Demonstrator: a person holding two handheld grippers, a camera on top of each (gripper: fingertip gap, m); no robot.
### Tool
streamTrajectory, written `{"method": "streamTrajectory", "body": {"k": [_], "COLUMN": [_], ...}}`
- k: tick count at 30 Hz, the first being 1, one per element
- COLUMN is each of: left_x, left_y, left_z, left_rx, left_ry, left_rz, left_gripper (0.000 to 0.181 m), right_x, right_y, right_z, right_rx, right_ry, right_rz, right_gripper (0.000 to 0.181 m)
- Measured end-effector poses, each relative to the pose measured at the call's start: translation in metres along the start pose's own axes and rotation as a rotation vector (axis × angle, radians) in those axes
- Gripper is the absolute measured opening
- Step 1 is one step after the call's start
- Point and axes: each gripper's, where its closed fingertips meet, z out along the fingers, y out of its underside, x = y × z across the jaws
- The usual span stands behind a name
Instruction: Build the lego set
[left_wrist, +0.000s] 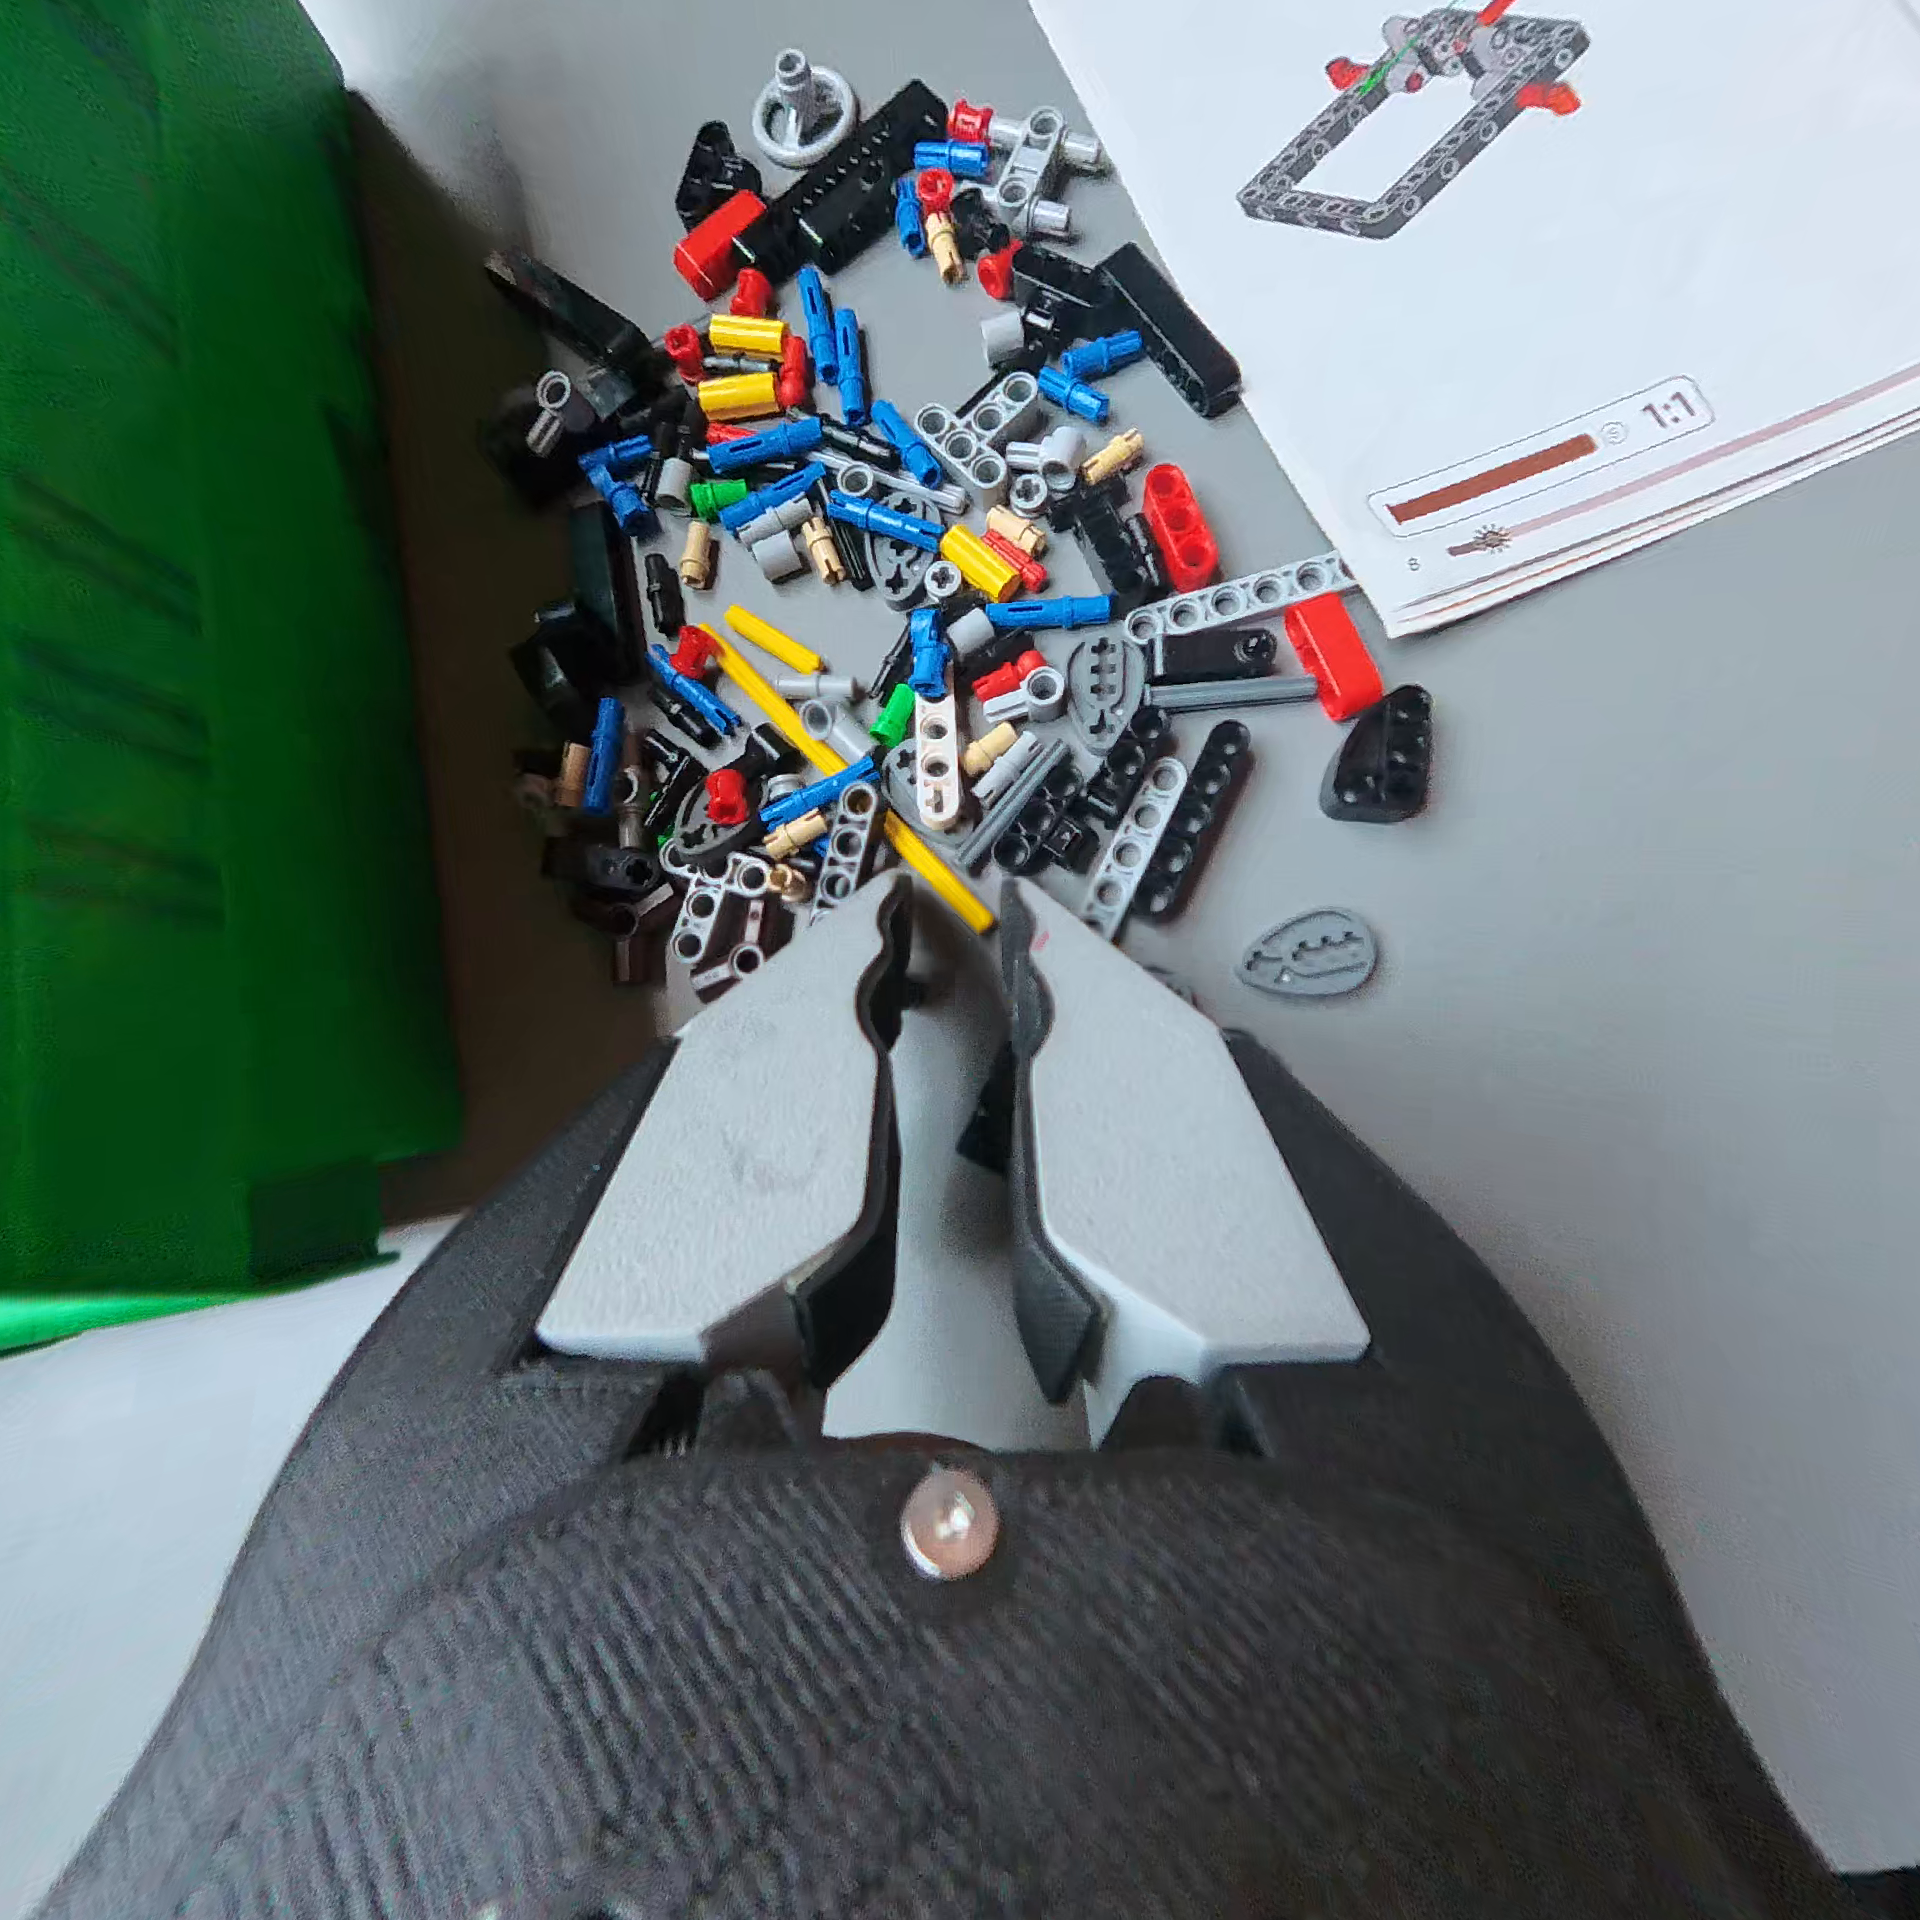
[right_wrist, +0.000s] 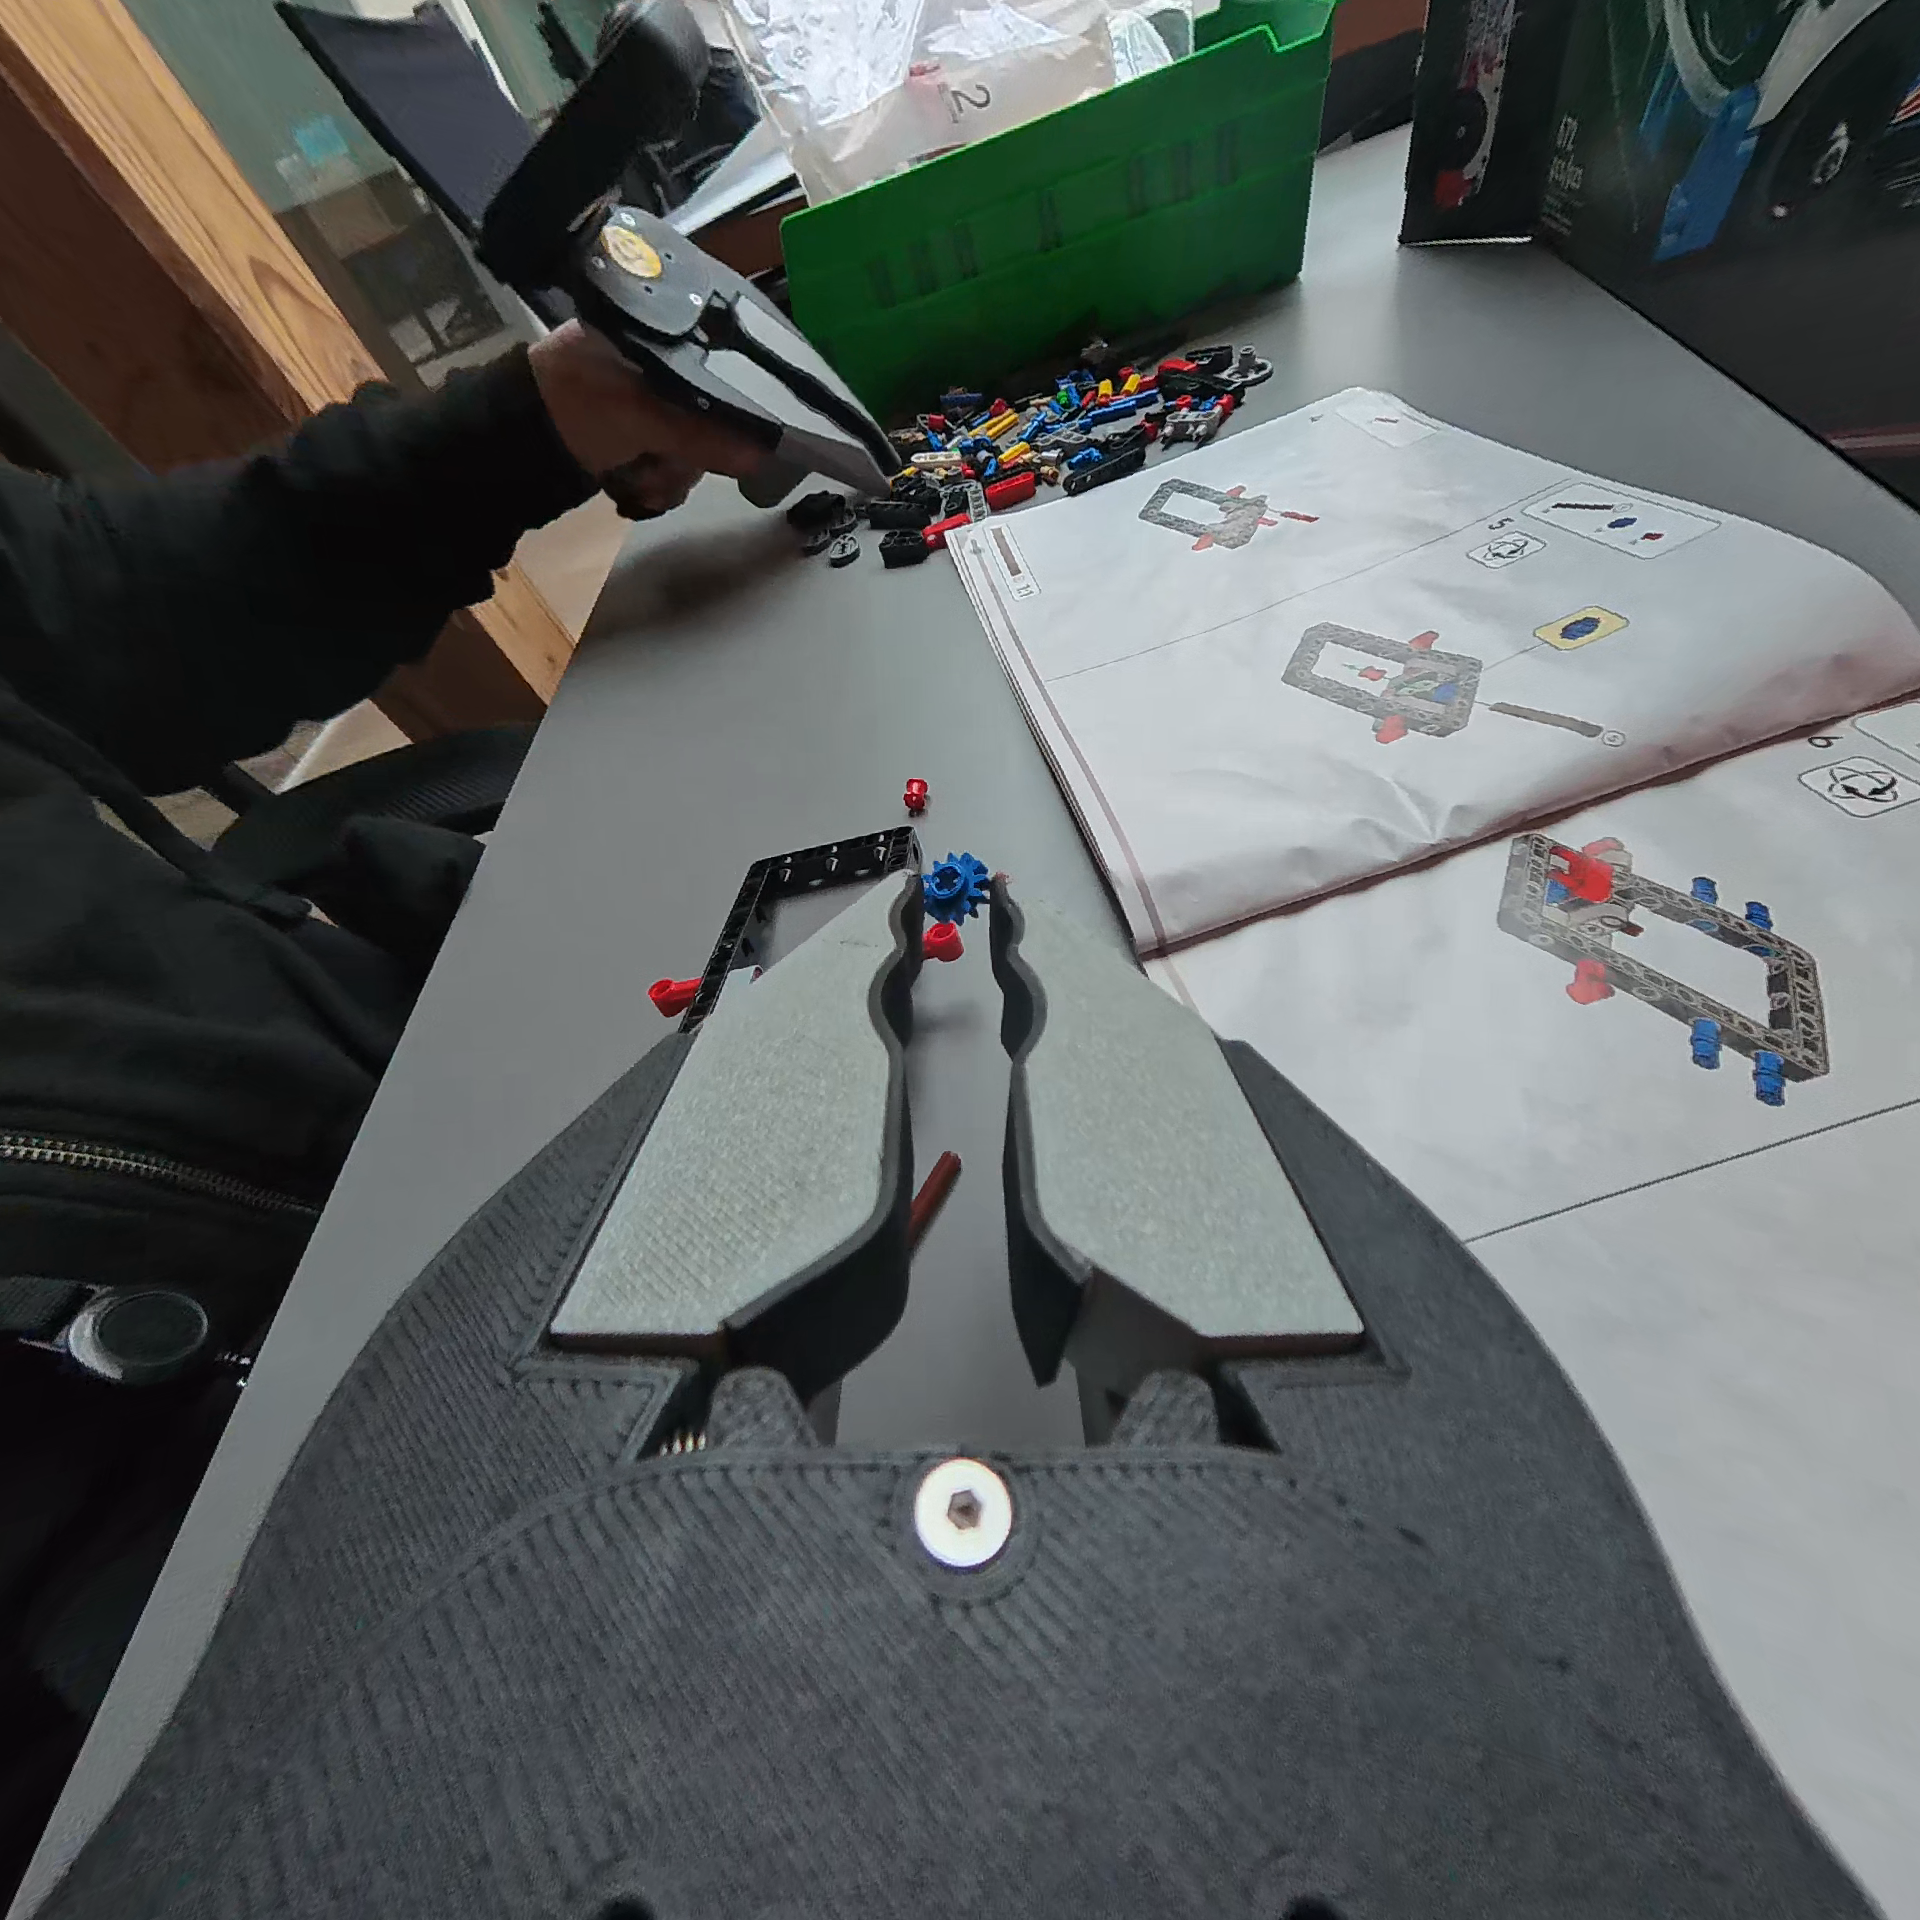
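My right gripper (right_wrist: 953, 896) is shut on a blue gear (right_wrist: 951, 881) at its fingertips, just above the grey table. A black rectangular frame (right_wrist: 821, 862) with red pins (right_wrist: 670, 992) lies under its left finger. A loose red pin (right_wrist: 914, 795) lies beyond the frame, and a dark red axle (right_wrist: 932, 1195) lies below the fingers. My left gripper (left_wrist: 958, 909) hovers at the near edge of the pile of loose pieces (left_wrist: 914, 540) with its jaws a narrow gap apart and nothing held. It also shows in the right wrist view (right_wrist: 888, 483).
An open instruction booklet (right_wrist: 1455, 727) lies right of the frame and pile. A green bin (right_wrist: 1049, 239) stands behind the pile. The set's box (right_wrist: 1662, 135) stands at the back right. A person's sleeve (right_wrist: 312, 571) reaches in over the table's left edge. About 35 centimetres separates my left fingertips from my right. From the right gripper's tips to the dark red axle (right_wrist: 932, 1195) is close to 7 centimetres. To reach the loose red pin (right_wrist: 914, 795) in a straight line is about 12 centimetres for my right fingers, about 25 centimetres for my left.
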Motion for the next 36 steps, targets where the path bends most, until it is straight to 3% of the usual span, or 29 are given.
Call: {"method": "streamTrajectory", "body": {"k": [5, 9, 16, 26, 30, 33, 36], "left_x": [-0.009, -0.005, -0.016, -0.019, 0.021, 0.089, 0.146], "left_y": [-0.002, 0.0, 0.01, -0.005, -0.016, -0.018, -0.008], "left_z": [0.003, 0.003, -0.005, -0.034, -0.052, -0.055, -0.047], "left_rx": [-0.047, -0.059, -0.103, -0.039, 0.051, 0.089, 0.044], "left_ry": [-0.039, -0.016, -0.109, -0.217, -0.092, 0.147, 0.339], "left_rz": [0.012, 0.02, 0.124, 0.262, 0.285, 0.364, 0.442], "left_gripper": [0.016, 0.005, 0.002, 0.002, 0.001, 0.001, 0.001], "right_x": [0.0, 0.0, 0.004, 0.007, 0.006, 0.004, -0.003], "right_y": [-0.002, -0.005, -0.005, -0.003, -0.004, -0.004, -0.004], "right_z": [-0.002, -0.006, -0.012, -0.013, -0.013, -0.013, -0.011], "right_rx": [0.003, 0.013, 0.014, 0.01, 0.011, 0.013, 0.009], "right_ry": [0.005, 0.009, 0.023, 0.026, 0.02, 0.003, -0.025], "right_rz": [-0.009, -0.017, -0.019, -0.01, -0.013, -0.019, -0.03], "right_gripper": [0.009, 0.009, 0.009, 0.009, 0.009, 0.009, 0.009]}}
